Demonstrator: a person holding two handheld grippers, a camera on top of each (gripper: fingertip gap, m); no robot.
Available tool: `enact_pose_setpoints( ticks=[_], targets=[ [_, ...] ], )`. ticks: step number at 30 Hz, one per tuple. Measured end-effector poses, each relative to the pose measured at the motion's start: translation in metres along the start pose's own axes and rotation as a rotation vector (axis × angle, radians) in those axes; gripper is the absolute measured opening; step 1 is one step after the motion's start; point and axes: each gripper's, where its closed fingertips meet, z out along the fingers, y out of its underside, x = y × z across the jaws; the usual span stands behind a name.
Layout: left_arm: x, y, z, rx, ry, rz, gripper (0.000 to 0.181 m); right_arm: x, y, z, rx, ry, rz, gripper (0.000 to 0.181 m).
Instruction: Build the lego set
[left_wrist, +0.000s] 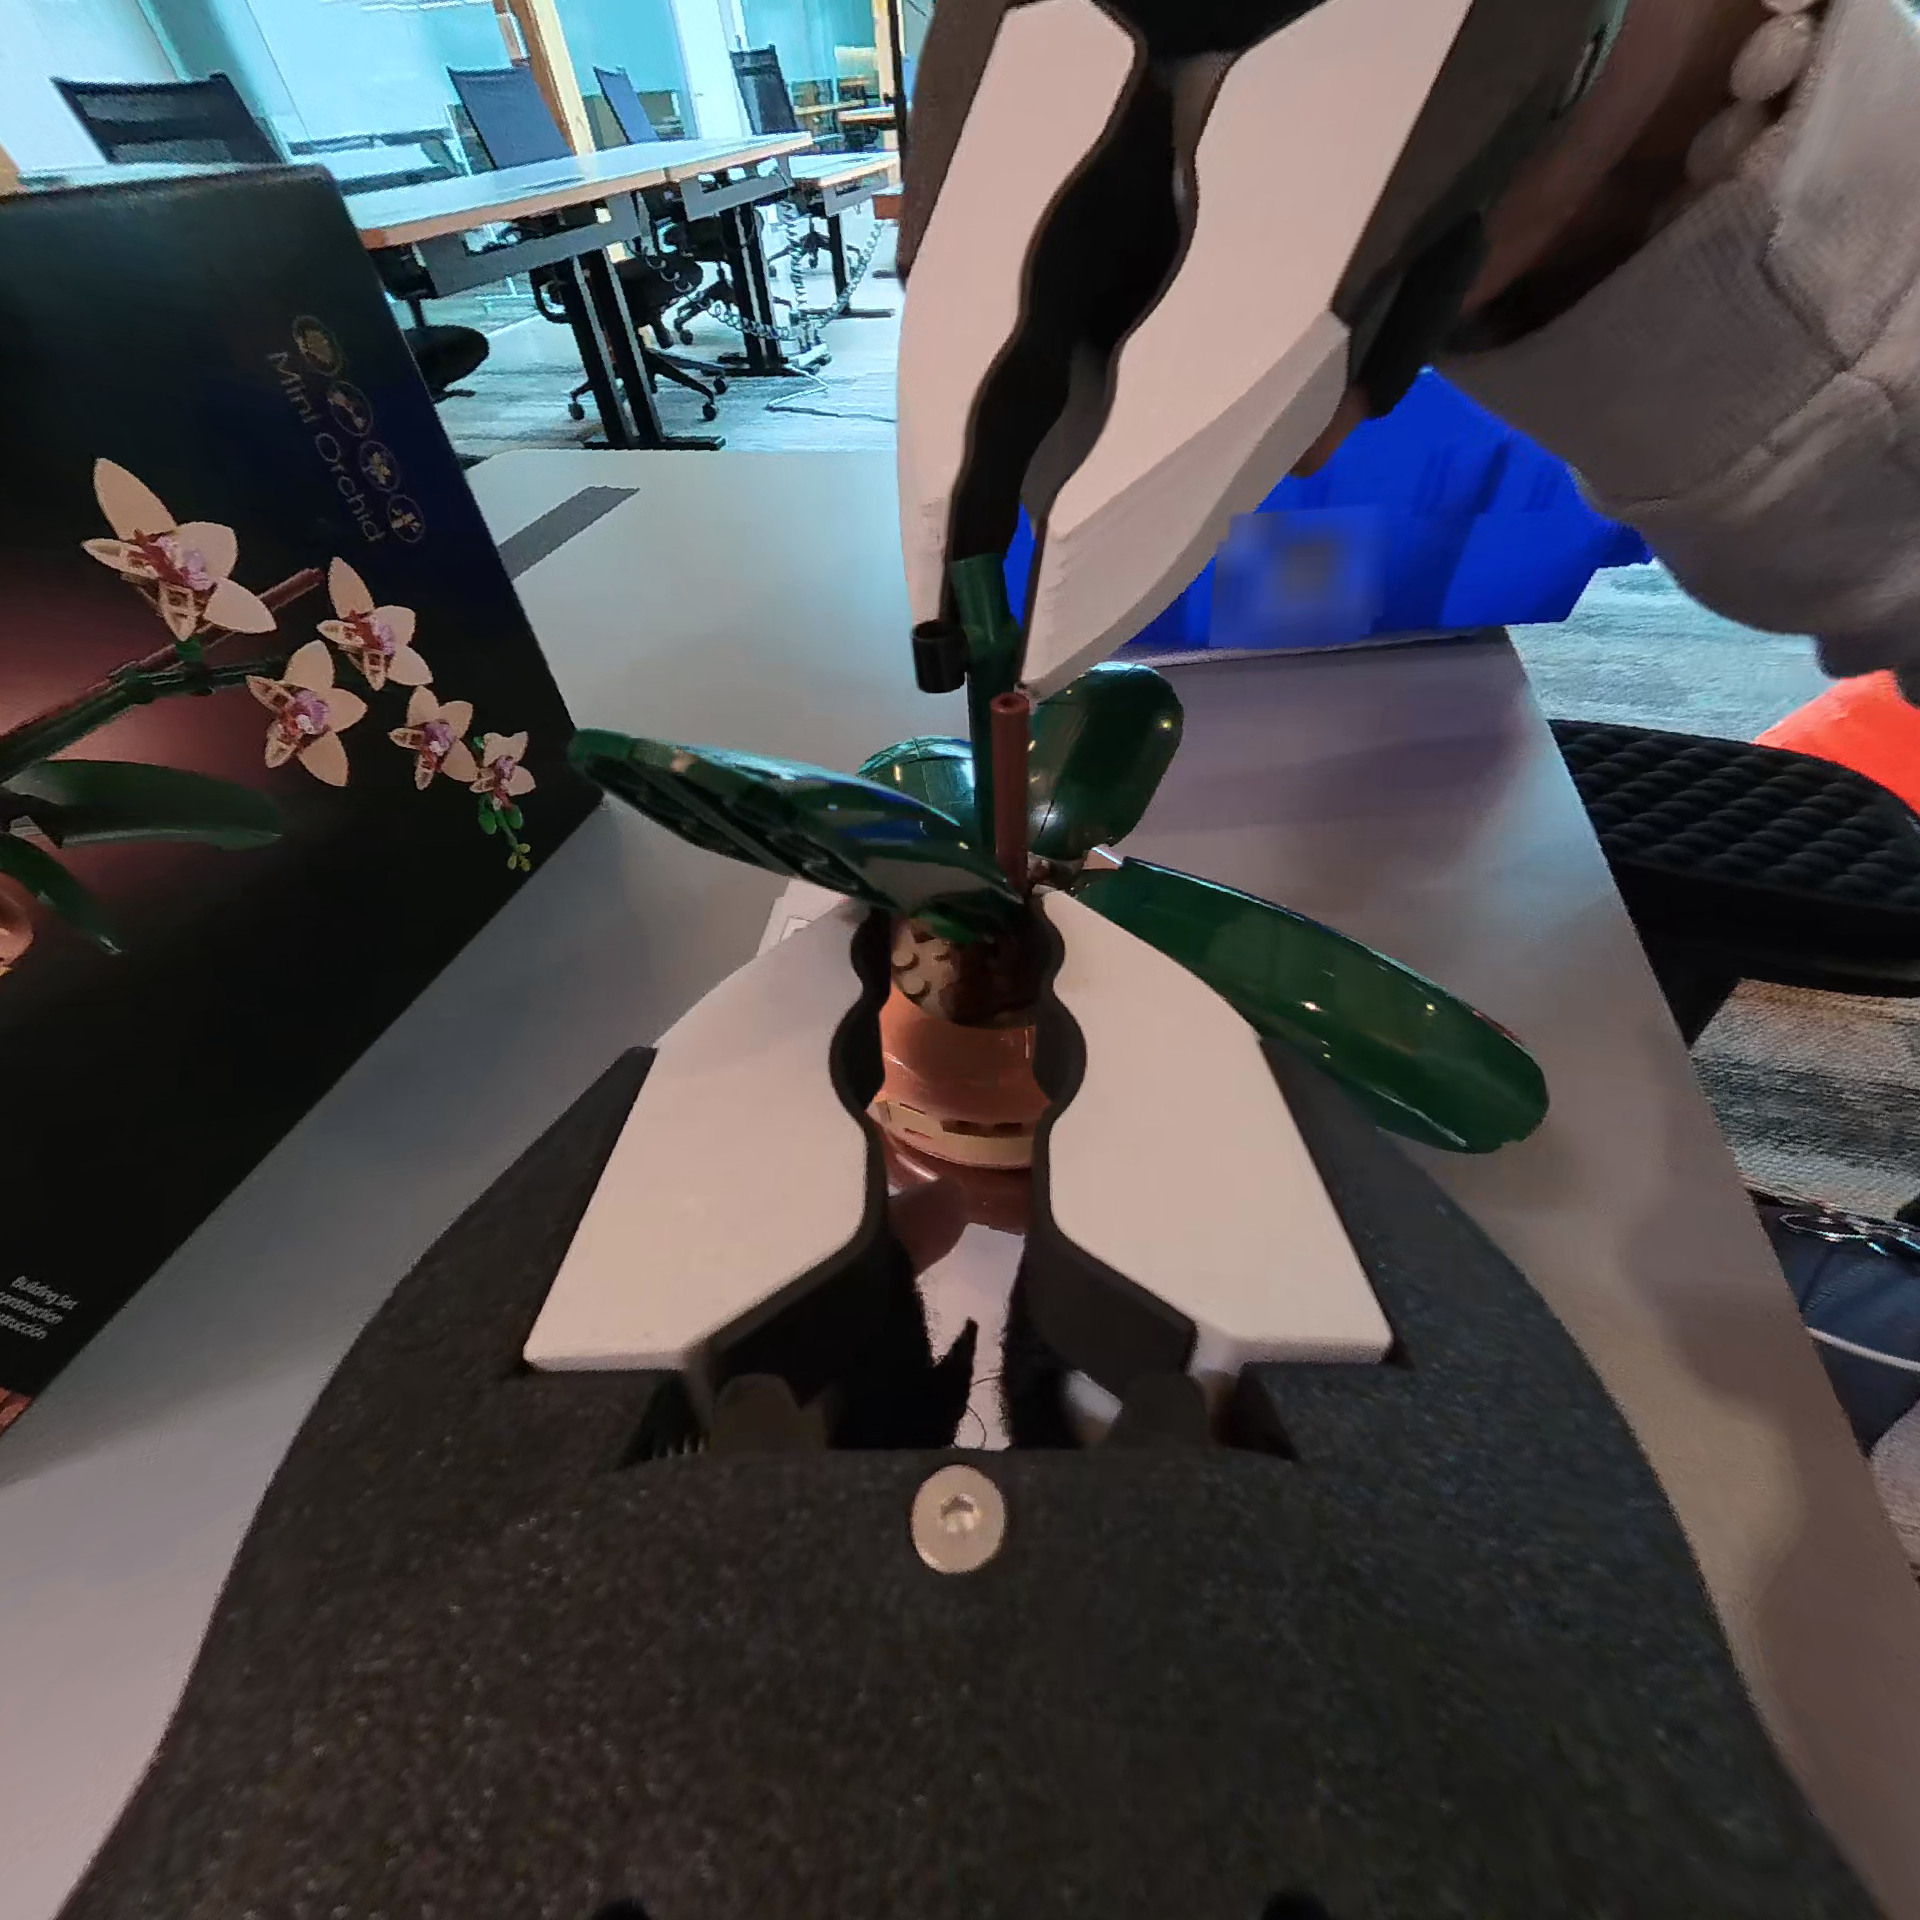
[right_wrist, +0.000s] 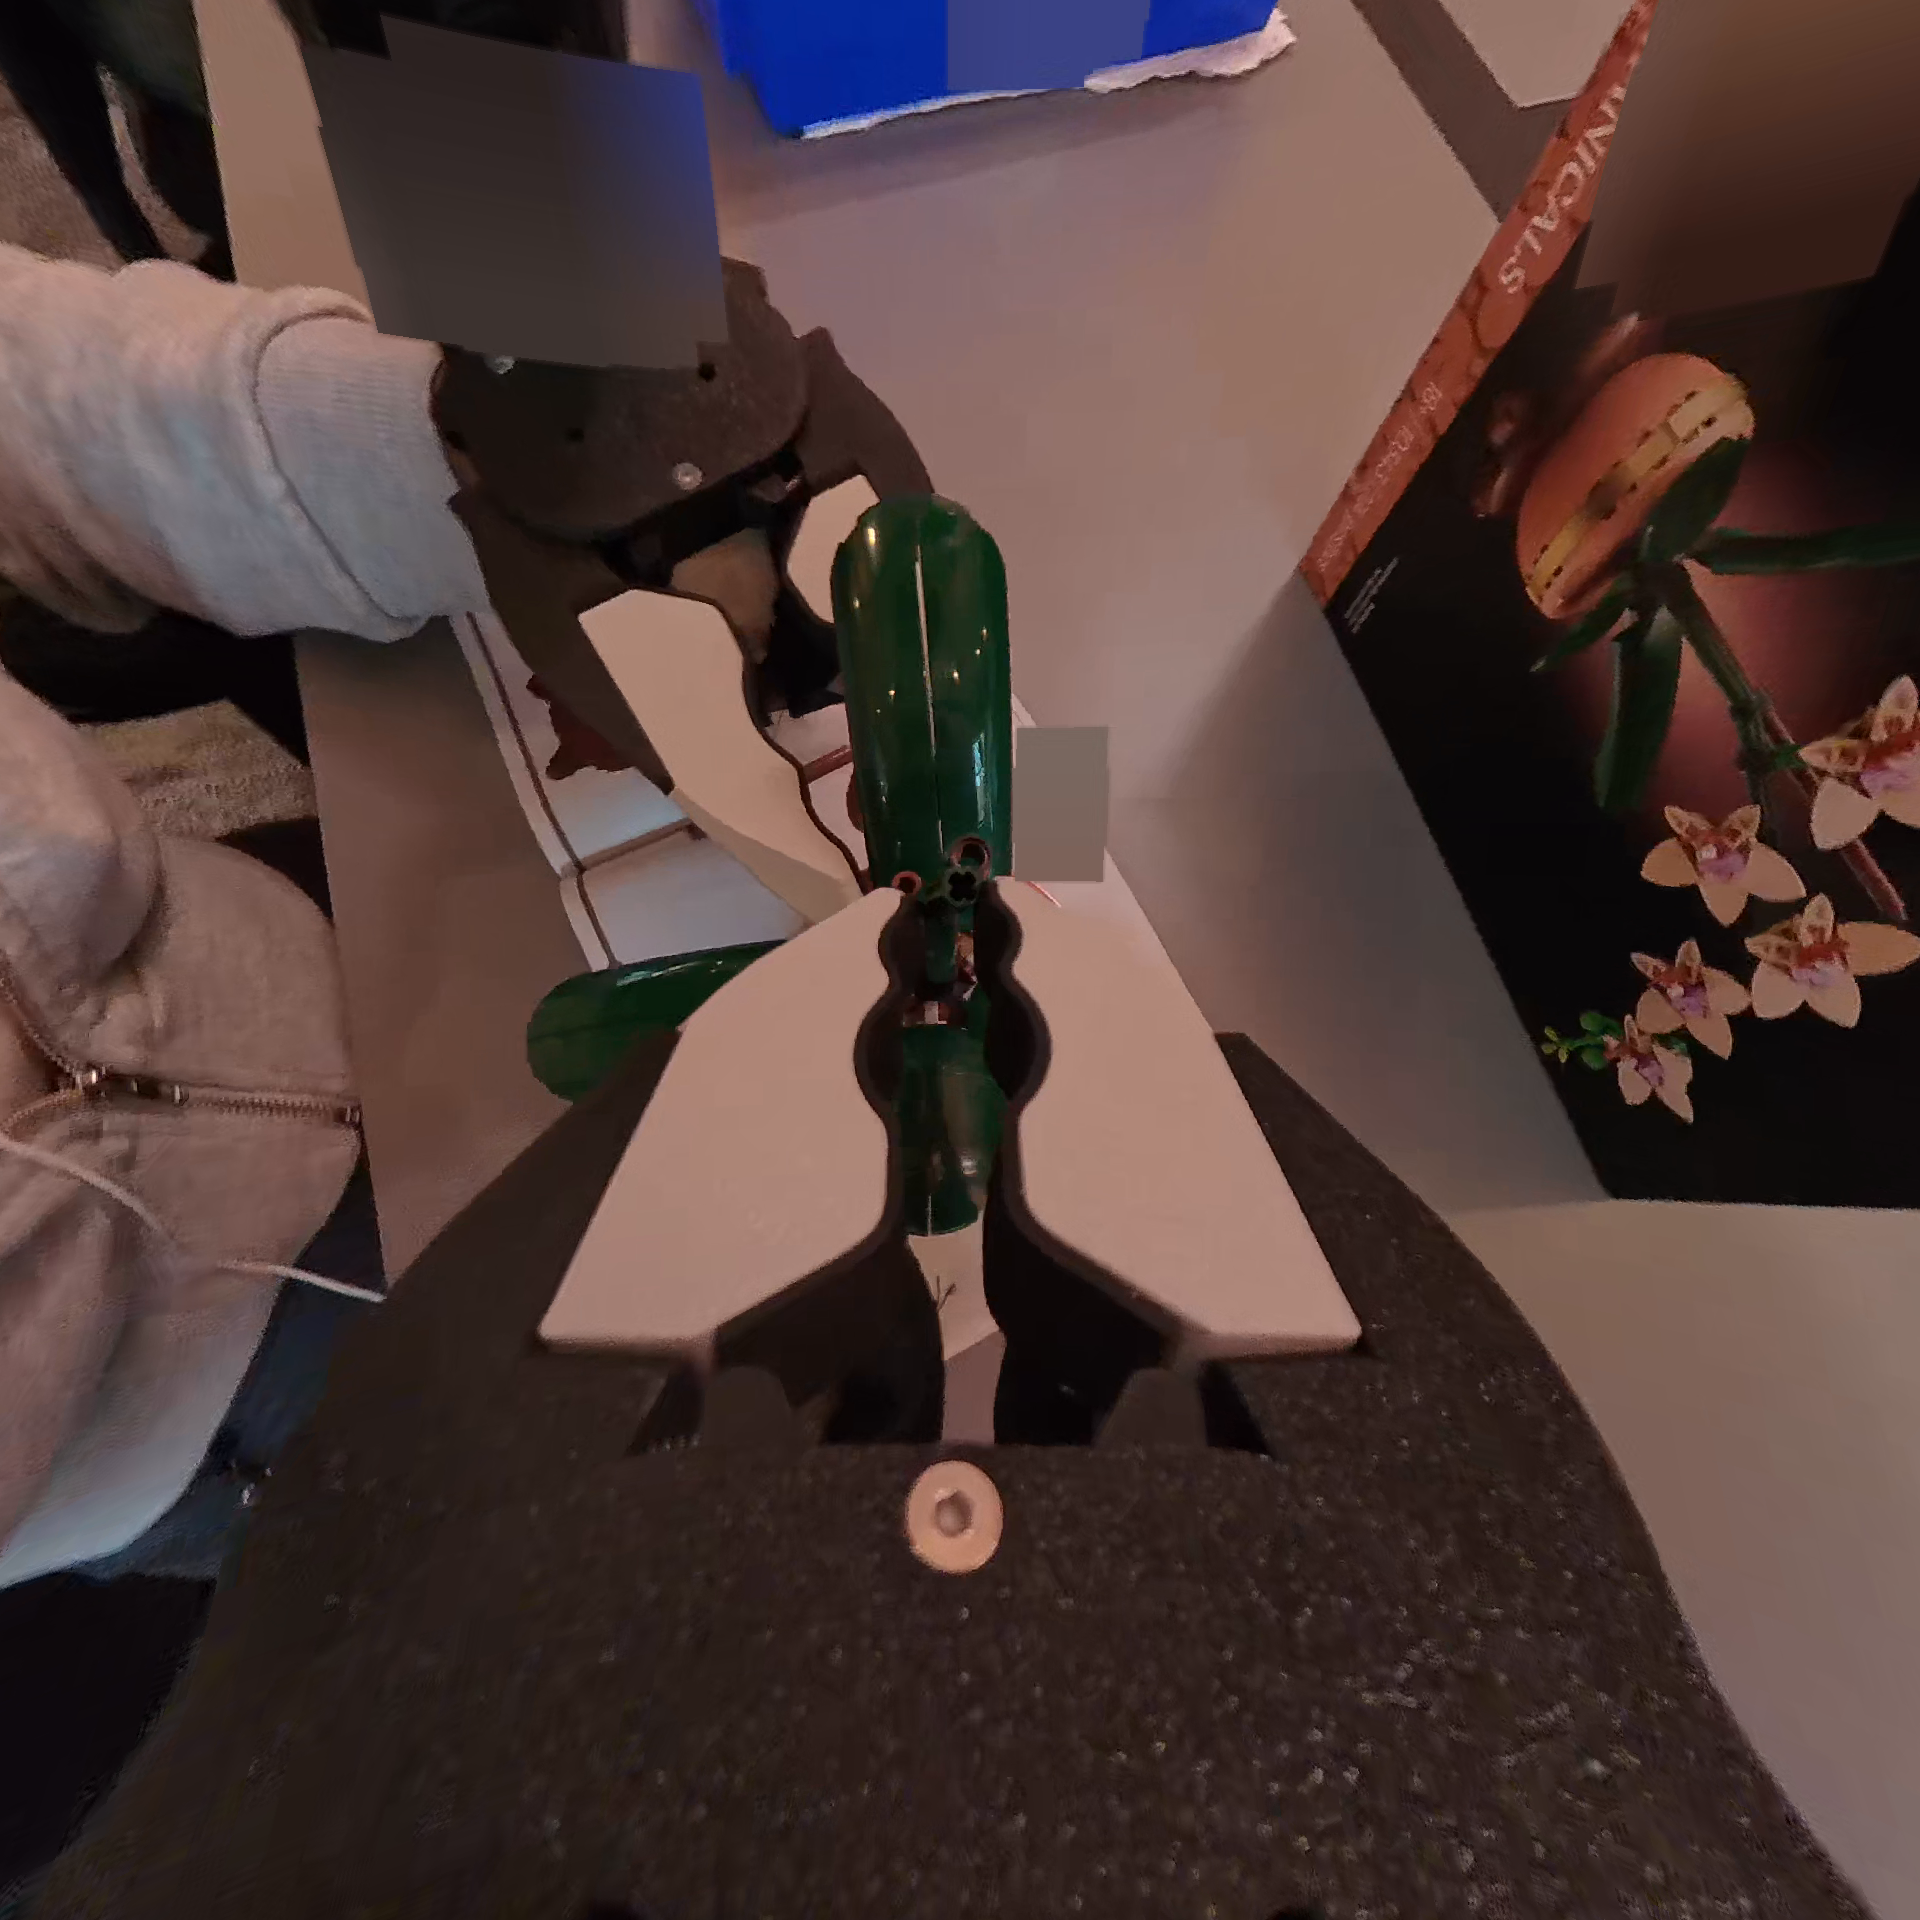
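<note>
Two grips: my left gripper (left_wrist: 956, 935) clamps the pot (left_wrist: 956, 1049) on the table (left_wrist: 727, 582) — my right gripper (left_wrist: 987, 634) pinches the green stem (left_wrist: 982, 613). Light, rigid, pops apart; hold low.

Grey table (left_wrist: 727, 582) carries the set's box (left_wrist: 208, 727), a blue bin (left_wrist: 1455, 540), perhaps paper.

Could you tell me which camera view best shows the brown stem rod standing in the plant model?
The left wrist view: the brown stem rod stands in side profile among the leaves. The right wrist view looks down it, showing only its tip.
</note>
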Motion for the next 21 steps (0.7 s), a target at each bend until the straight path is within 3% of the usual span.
enact_pose_setpoints(
  ticks=[6,11,14,21],
  targets=[
    [0.002,0.002,0.0,0.018,0.071,-0.065,0.023,-0.002,0.001,0.0,-0.015,-0.134,-0.186,0.008],
    [0.002,0.002,0.001,0.022,0.089,-0.069,0.023,0.001,0.002,-0.001,-0.023,-0.2,-0.223,0.007],
    [0.001,0.002,0.001,0.023,0.09,-0.064,0.023,0.007,0.001,-0.003,-0.028,-0.139,-0.191,0.014],
    [0.001,-0.001,-0.007,0.049,0.093,-0.055,0.029,0.012,0.003,-0.031,0.19,0.083,-0.117,0.022]
  ],
)
